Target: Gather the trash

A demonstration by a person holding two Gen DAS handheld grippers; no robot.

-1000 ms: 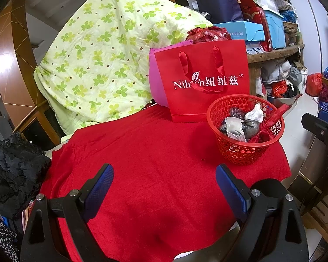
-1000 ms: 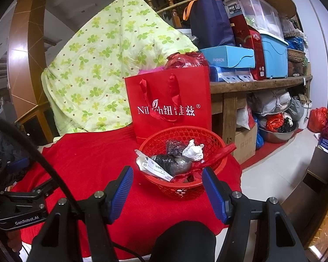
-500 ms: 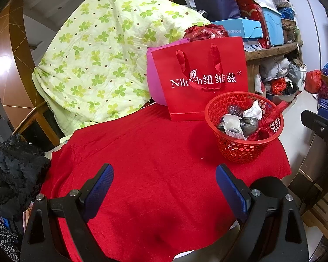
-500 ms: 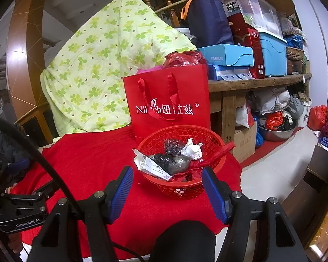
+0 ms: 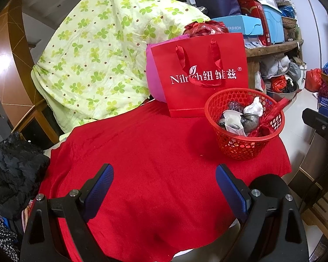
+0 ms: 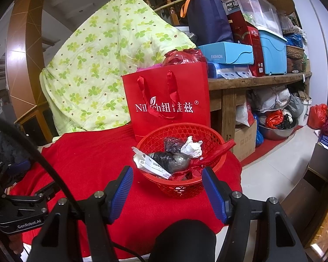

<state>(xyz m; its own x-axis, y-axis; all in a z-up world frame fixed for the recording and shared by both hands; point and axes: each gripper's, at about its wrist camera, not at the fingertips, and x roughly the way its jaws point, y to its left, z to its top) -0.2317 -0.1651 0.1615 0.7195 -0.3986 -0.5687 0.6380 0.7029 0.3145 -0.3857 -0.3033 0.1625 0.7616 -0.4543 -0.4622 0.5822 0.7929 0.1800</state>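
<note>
A red mesh basket [image 5: 260,146] [image 6: 161,137] stands on the red tablecloth [image 5: 153,163] near its right edge. It holds trash: a white crumpled paper [image 6: 191,147], dark plastic wads [image 6: 170,159], a white printed wrapper [image 6: 150,166] and a red plastic bag [image 6: 210,157] hanging over the rim. My left gripper [image 5: 164,187] is open and empty, low over the cloth, left of the basket. My right gripper [image 6: 167,188] is open and empty, just in front of the basket.
A red paper gift bag [image 5: 205,74] stands behind the basket, with a pink bag [image 5: 153,78] behind it. A green clover quilt [image 5: 102,50] drapes at the back. Black clothing [image 5: 11,174] lies left. Shelves with boxes [image 6: 251,50] stand at right.
Both grippers have drifted slightly; the basket sits a little higher in the right wrist view. Both stay open and empty.
</note>
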